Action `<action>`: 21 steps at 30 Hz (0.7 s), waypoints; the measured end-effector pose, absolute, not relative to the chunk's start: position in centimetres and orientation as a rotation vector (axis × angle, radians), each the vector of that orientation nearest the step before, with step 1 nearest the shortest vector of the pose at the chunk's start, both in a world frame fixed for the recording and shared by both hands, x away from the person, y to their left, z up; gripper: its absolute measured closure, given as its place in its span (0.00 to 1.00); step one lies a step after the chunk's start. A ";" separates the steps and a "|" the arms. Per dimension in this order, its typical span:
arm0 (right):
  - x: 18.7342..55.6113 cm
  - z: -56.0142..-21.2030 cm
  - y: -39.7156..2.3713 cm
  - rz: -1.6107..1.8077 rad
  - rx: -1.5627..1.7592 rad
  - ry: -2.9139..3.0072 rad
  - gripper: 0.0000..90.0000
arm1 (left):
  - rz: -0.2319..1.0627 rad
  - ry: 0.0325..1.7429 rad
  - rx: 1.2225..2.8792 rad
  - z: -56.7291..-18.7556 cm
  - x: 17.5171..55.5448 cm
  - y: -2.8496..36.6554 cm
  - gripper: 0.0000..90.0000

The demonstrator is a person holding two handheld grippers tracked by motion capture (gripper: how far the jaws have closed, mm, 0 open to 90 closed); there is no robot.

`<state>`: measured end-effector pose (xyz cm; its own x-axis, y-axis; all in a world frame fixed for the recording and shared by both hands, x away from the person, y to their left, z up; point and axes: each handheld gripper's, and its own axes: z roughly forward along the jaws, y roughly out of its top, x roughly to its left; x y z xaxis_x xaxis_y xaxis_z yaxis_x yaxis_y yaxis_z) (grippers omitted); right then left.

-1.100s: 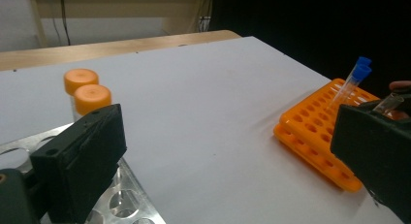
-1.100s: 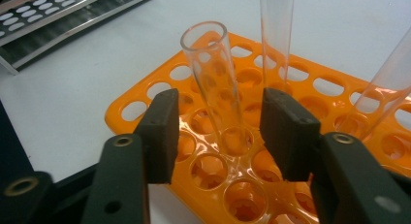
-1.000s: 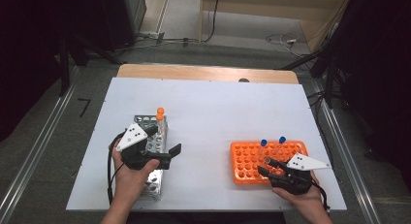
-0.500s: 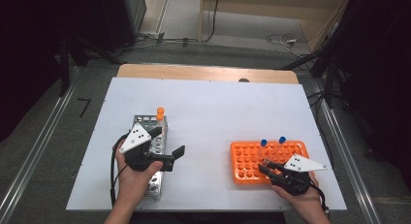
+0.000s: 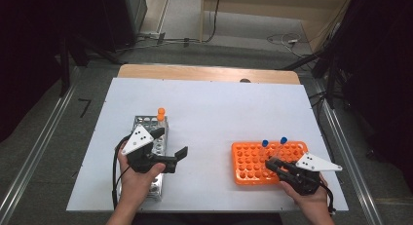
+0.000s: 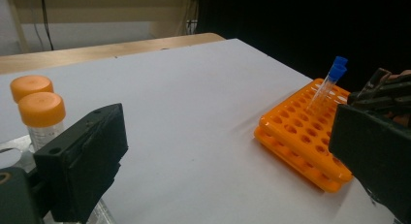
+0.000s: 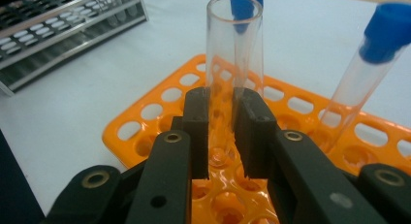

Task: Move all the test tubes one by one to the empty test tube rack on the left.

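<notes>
My right gripper (image 7: pixel 222 127) is shut on a clear, uncapped tube (image 7: pixel 233 49) that stands upright in a hole of the orange rack (image 7: pixel 160 112). Beside it leans a blue-capped tube (image 7: pixel 361 73). In the high view, the right gripper (image 5: pixel 271 164) sits at the near edge of the orange rack (image 5: pixel 248 159), close to the two blue-capped tubes (image 5: pixel 265 143). My left gripper (image 5: pixel 170 143) hovers open over the metal rack (image 5: pixel 146 122), jaws pointing right with nothing between them. Two orange-capped tubes (image 6: pixel 41 109) stand in that rack's far end.
The white table (image 5: pixel 214 108) lies bare between the two racks and beyond them. A wooden strip (image 5: pixel 204 73) runs along its far edge. Cables trail from both grippers toward the near edge.
My right gripper has crept a little to the left along the orange rack's near edge. The left gripper's jaws have swung slightly right.
</notes>
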<state>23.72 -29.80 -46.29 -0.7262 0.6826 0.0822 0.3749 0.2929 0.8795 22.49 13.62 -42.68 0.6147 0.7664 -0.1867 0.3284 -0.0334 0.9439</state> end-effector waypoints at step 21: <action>25.0 -42.7 -25.6 1.489 0.890 2.290 0.82 | 0.414 0.881 1.635 -42.6 22.6 12.1 0.01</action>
<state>25.00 -25.59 -42.74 -0.7759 0.6222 0.1039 0.3473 0.2839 0.8937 22.56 12.08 -42.57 0.6529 0.7332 -0.1901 0.3219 -0.0414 0.9459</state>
